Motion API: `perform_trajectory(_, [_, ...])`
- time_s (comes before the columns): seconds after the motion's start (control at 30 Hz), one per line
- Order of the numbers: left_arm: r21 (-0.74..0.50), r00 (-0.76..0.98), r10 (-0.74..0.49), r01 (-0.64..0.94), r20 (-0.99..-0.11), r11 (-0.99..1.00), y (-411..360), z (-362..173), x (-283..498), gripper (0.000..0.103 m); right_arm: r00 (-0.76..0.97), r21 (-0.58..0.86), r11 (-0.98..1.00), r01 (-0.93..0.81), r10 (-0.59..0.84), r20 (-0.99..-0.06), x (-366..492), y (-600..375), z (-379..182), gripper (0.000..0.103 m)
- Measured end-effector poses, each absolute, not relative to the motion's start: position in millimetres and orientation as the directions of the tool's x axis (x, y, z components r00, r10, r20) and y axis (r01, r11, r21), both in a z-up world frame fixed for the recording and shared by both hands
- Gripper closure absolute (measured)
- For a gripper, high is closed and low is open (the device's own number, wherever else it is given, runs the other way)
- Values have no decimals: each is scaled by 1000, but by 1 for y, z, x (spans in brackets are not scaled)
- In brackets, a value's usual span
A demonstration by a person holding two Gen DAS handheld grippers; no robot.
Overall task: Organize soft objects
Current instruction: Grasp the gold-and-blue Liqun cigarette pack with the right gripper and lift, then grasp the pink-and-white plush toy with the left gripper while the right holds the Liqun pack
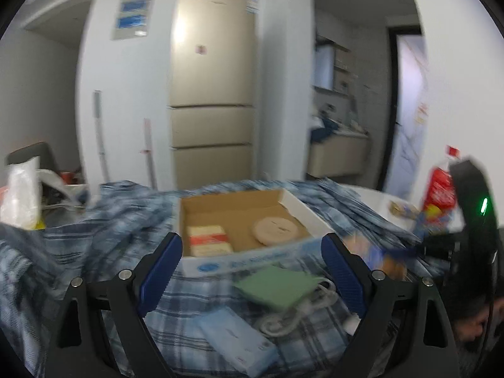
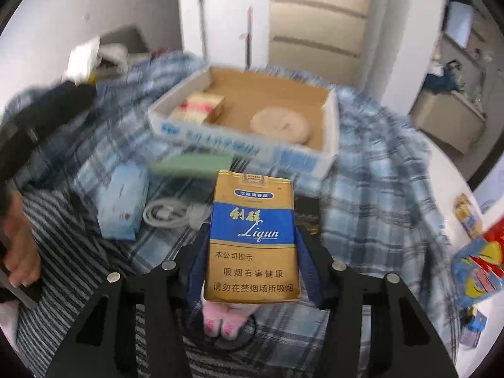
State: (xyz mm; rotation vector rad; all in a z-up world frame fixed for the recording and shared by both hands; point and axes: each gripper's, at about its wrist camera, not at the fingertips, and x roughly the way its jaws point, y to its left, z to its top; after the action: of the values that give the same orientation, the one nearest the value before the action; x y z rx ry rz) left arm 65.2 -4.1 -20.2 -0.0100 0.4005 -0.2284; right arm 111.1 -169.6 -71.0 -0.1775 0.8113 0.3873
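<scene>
A tissue pack (image 2: 121, 201) lies left of the box (image 2: 330, 132) on the plaid cloth (image 2: 378, 189), with a coiled cable (image 2: 167, 212) and a green pad (image 2: 192, 162) just in front of the box. Inside the box sit a carton (image 2: 201, 107) on the left and a round puff (image 2: 280, 124) to its right. The left gripper (image 1: 252, 271) hovers before the box, jaws spread wide and empty. The right gripper (image 2: 252, 261) pinches a cigarette pack (image 2: 252, 239) by its sides, raised in front of the box.
</scene>
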Motion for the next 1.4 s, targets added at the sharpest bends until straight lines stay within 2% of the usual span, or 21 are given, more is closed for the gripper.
perform_trajectory(0.17, [3,848,-298,333,-438,943,-31,-25,63,11,771,11,962,-272,225,-595,88,-203,-51,52])
perform_trajectory(0.3, [91,787,-291,400,-544,912,-61,-40,70,11,832,38,974,-224,212,-513,75,-218,-47,52])
perform_trajectory(0.37, [76,746,-324,446,-582,892,-67,-44,75,11,846,26,976,-216,200,-495,74,-216,-48,52])
perform_trajectory(0.5, [-23,610,-426,555,-669,831,-75,-56,84,13,836,7,978,-207,181,-518,79,-212,-53,52])
perform_trajectory(0.53, [-28,586,-432,572,-686,820,-78,-59,85,20,835,11,978,-206,182,-520,80,-214,-53,52])
perform_trajectory(0.57, [-26,576,-432,580,-694,814,-81,-61,85,25,835,16,979,-203,181,-520,79,-216,-53,52])
perform_trajectory(0.67, [-15,538,-409,592,-737,805,-92,-69,86,27,833,36,981,-192,183,-523,80,-222,-55,52])
perform_trajectory(0.77, [-84,457,-439,613,-774,786,-98,-74,88,27,832,46,981,-189,185,-523,80,-224,-55,51])
perform_trajectory(0.83, [-50,449,-406,620,-796,783,-107,-78,89,27,832,47,981,-190,186,-523,80,-224,-55,51])
perform_trajectory(0.93, [-17,453,-387,631,-803,775,-115,-82,90,32,831,46,981,-188,183,-525,79,-224,-56,51])
perform_trajectory(0.97, [3,461,-368,628,-807,779,-117,-85,89,37,831,47,982,-185,182,-526,79,-224,-56,51])
perform_trajectory(1.03, [16,462,-354,626,-813,780,-120,-91,88,37,829,56,981,-184,186,-527,79,-225,-56,51])
perform_trajectory(1.1, [9,453,-364,635,-814,772,-119,-92,88,45,829,67,980,-187,194,-525,79,-226,-56,50])
perform_trajectory(1.27, [-13,431,-383,650,-817,760,-120,-94,88,47,818,75,980,-186,197,-541,83,-226,-58,50])
perform_trajectory(1.4, [-9,432,-385,655,-816,755,-122,-95,86,65,813,79,979,-187,199,-547,84,-226,-59,50])
